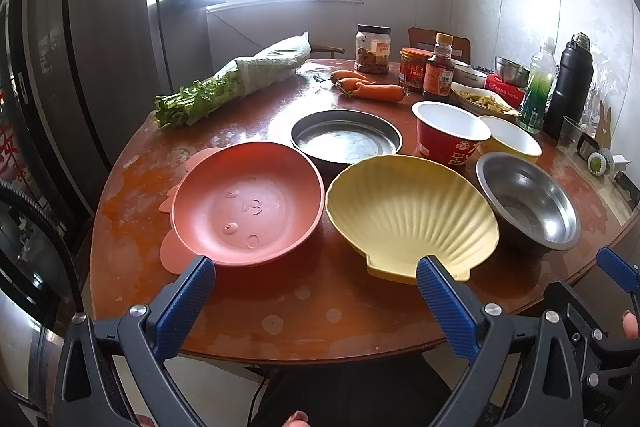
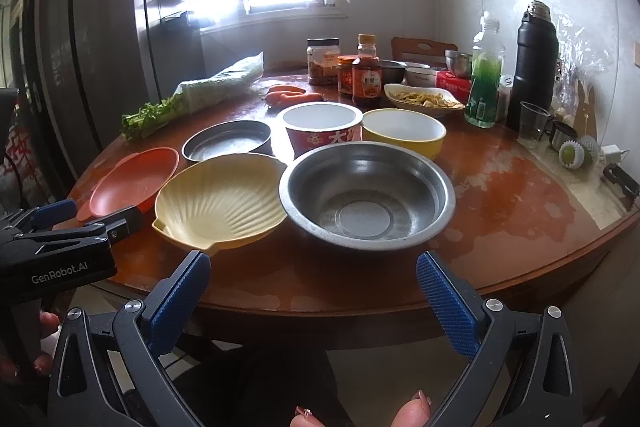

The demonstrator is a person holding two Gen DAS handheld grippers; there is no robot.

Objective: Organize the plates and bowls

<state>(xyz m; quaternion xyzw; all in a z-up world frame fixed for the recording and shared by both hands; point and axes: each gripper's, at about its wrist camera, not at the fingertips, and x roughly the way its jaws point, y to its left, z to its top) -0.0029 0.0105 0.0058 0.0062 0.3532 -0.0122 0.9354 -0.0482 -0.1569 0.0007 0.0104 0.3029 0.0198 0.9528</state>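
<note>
Hovering w/ jaws apart: left gripper [image 1: 316,277] lower centre nr pink plate [image 1: 248,203], right gripper [image 2: 314,273] below steel bowl [image 2: 367,195]; grip rims squarely.

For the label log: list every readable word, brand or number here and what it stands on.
"GenRobot.AI": on the left gripper, on its black body.
"大": on the red paper bowl; the other characters are cut off.
Labels on the sauce bottle, the jars, the green bottle and the red box: too small or blurred.

Glossy metal bowl [image 2: 367,191]; matt plastic shell dish [image 1: 412,213].
</note>
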